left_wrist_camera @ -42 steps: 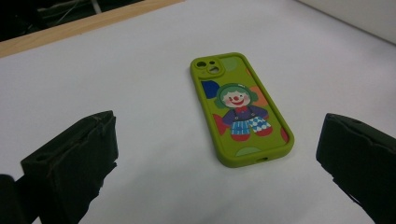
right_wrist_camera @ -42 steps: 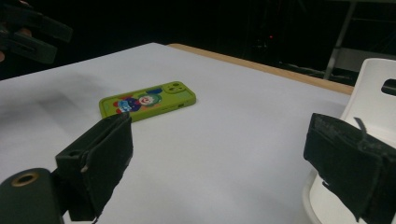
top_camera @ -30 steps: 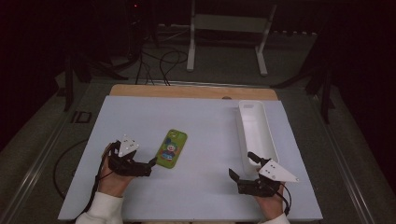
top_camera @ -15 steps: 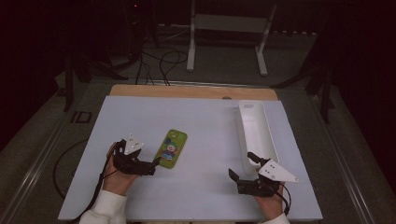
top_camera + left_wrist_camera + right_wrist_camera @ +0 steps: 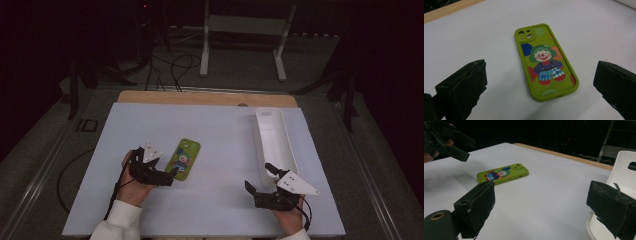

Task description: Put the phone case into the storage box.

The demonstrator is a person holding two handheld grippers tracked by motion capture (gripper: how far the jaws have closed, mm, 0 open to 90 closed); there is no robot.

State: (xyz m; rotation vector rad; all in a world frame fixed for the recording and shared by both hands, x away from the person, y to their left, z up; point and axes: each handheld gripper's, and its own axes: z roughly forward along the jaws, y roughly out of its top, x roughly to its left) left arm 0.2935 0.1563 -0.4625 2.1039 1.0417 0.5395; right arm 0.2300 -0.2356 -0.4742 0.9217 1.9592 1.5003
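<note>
Phone case [image 5: 545,62]: green, clown print, flat on white worktop [image 5: 220,135], left of centre
Left gripper [image 5: 169,176]: fingers spread, just beside case
Right gripper [image 5: 260,179]: fingers spread, by white tray [image 5: 274,142]

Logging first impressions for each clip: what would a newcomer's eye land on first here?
Most likely the bright green phone case with a cartoon clown on it, lying flat on the white table just ahead of the open left gripper, between its jaws in the left gripper view. Next, the long white tray along the table's right side, with the open right gripper at its near end, holding nothing.
</note>
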